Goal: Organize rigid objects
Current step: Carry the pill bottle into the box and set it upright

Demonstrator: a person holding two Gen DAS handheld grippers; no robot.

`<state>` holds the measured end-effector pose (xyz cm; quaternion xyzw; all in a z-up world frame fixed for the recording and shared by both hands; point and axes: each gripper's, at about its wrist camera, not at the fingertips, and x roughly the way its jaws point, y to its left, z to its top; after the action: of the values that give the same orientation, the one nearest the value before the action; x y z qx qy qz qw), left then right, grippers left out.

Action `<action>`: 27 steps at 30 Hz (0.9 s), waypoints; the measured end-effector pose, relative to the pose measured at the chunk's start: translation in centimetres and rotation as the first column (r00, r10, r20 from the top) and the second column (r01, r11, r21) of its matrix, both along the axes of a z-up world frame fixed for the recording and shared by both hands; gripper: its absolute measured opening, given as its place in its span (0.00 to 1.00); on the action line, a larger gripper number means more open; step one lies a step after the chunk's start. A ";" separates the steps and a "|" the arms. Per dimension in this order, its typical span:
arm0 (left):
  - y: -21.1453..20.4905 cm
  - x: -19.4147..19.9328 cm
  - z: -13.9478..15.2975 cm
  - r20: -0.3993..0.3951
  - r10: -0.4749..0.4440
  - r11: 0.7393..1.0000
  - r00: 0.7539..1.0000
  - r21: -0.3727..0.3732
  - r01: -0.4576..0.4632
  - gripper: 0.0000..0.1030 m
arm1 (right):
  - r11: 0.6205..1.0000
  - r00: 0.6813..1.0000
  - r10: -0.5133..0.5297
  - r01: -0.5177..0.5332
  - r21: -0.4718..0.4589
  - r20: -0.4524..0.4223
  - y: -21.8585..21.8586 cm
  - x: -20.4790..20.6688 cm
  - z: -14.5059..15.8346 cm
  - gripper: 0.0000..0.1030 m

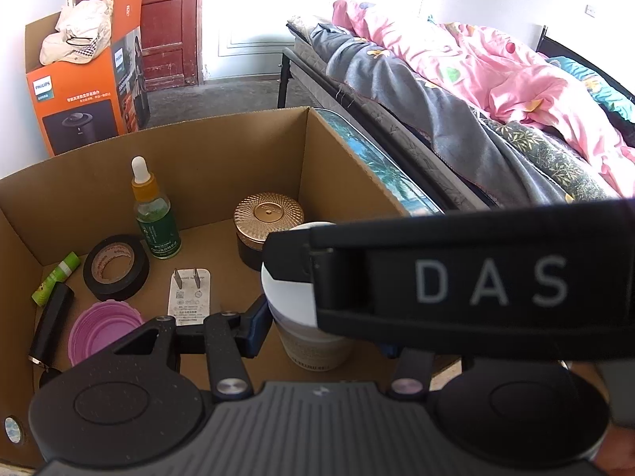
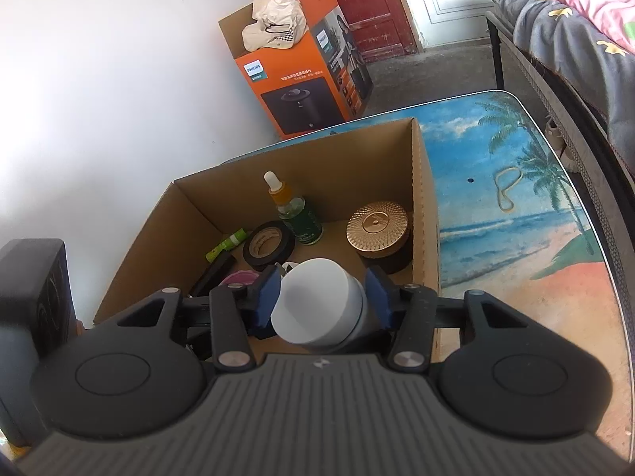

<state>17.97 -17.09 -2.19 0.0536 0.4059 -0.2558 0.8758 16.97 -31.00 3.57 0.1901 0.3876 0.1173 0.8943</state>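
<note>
A jar with a white lid (image 1: pixel 291 297) and beige body sits low inside an open cardboard box (image 1: pixel 222 146). My left gripper (image 1: pixel 317 329) is shut on it: the left blue pad (image 1: pixel 258 325) presses its side, while the other finger is hidden. My right gripper (image 2: pixel 323 301) has both blue pads against the white lid (image 2: pixel 317 305) and is shut on it. Its black housing marked DAS (image 1: pixel 488 281) crosses the left wrist view and covers part of the jar.
In the box stand a dropper bottle (image 1: pixel 156 222), black tape roll (image 1: pixel 115 267), gold-lidded jar (image 1: pixel 268 218), white plug (image 1: pixel 188 295), purple cup (image 1: pixel 103 329), black tube (image 1: pixel 51 321) and green tube (image 1: pixel 55 277). The beach-print table (image 2: pixel 516 238) holds a rubber band (image 2: pixel 508 188). A bed (image 1: pixel 476 99) lies right.
</note>
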 end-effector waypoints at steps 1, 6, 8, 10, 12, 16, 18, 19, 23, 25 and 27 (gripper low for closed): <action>0.0 0.0 0.0 0.000 -0.002 1.000 1.000 -0.001 0.002 0.52 | 1.000 1.000 0.001 -0.001 -0.005 0.001 0.0 0.0 0.0 0.45; 0.1 0.0 -0.1 0.001 -0.005 1.000 1.000 -0.005 0.005 0.52 | 1.000 1.000 0.000 0.000 -0.013 0.003 0.0 0.0 0.0 0.43; 0.1 -0.2 -0.1 0.006 -0.007 1.000 1.000 -0.006 0.007 0.52 | 1.000 1.000 0.000 0.000 -0.011 0.003 0.0 0.0 0.0 0.43; 0.1 -0.4 0.0 0.024 -0.008 1.000 1.000 -0.005 0.008 0.58 | 1.000 1.000 -0.003 0.003 -0.009 0.004 -0.1 -0.1 0.1 0.43; 0.3 -0.7 0.3 0.044 -0.016 1.000 0.999 -0.012 0.016 0.64 | 1.000 1.000 -0.004 0.004 -0.001 0.011 -0.2 -0.1 0.3 0.43; 0.9 -1.7 1.1 0.088 -0.030 0.999 0.996 -0.026 0.032 0.65 | 1.000 0.999 -0.014 0.014 0.001 0.033 -0.3 -0.6 1.1 0.43; 1.8 -2.3 1.8 0.110 -0.033 0.998 0.993 -0.047 0.038 0.66 | 1.000 0.998 -0.020 0.020 -0.001 0.058 -0.3 -1.0 2.1 0.43; 2.4 -2.8 2.2 0.126 -0.033 0.997 0.991 -0.060 0.041 0.67 | 1.000 0.997 -0.022 0.023 -0.003 0.072 -0.2 -1.2 2.6 0.43; 5.7 -4.5 3.9 0.198 -0.008 0.995 0.980 -0.096 0.027 0.70 | 1.000 0.991 -0.024 0.027 -0.016 0.129 -0.1 -1.8 5.2 0.44; 7.4 -5.0 4.5 0.225 0.019 0.995 0.974 -0.099 0.003 0.71 | 1.000 0.989 -0.010 0.014 -0.026 0.149 0.3 -1.8 6.2 0.44; 9.0 -5.2 5.0 0.237 0.053 0.995 0.970 -0.098 -0.031 0.71 | 0.999 0.988 0.012 -0.007 -0.038 0.153 0.9 -1.5 6.9 0.44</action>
<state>12.72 -8.09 2.77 0.0344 0.2861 -0.2475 0.9250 15.49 -30.12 10.46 0.1621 0.3207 0.1286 0.9243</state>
